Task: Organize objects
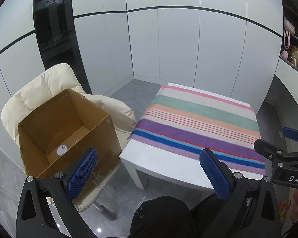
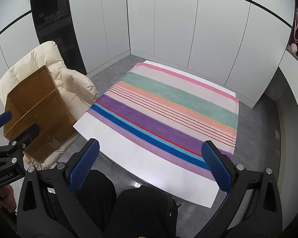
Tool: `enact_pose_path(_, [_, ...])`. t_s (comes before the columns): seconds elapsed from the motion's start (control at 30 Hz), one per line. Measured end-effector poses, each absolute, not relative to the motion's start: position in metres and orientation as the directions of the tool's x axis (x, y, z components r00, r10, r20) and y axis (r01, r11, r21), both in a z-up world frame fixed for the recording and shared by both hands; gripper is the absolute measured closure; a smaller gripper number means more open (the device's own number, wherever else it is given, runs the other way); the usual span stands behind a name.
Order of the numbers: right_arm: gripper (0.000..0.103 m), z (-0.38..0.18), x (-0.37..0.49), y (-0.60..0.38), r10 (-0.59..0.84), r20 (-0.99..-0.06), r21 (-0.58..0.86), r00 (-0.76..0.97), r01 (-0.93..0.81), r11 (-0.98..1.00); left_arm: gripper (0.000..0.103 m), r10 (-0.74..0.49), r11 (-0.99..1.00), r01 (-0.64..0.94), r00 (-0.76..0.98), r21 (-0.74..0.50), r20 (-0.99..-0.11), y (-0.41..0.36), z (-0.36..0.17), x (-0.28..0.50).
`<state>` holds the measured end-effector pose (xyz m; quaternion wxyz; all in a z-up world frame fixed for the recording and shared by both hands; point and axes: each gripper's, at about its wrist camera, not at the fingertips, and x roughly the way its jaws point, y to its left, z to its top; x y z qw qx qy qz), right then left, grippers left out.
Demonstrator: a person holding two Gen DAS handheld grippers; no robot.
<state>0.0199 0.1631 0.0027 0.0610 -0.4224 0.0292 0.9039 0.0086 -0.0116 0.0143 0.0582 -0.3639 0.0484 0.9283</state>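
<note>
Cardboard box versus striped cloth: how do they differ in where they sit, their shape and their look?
The cardboard box sits on the cream padded chair; the striped cloth lies on the white table. The box stands open-topped with upright walls, while the cloth is spread flat. The box is plain brown with a worn rim; the cloth has many coloured bands. Neither is held: the fingers of both grippers are apart and hold nothing.
</note>
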Motion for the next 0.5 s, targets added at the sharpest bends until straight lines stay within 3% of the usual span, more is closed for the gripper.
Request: enact_pose_path(0.5, [0.000,0.0007,0.0225,0.1619,0.087,-0.768,-0.007,-0.635,-0.127,-0.992,0.000,0.080,-0.989,-0.144,-0.721,0.036,-0.688,-0.0119,0.0123,0.0101])
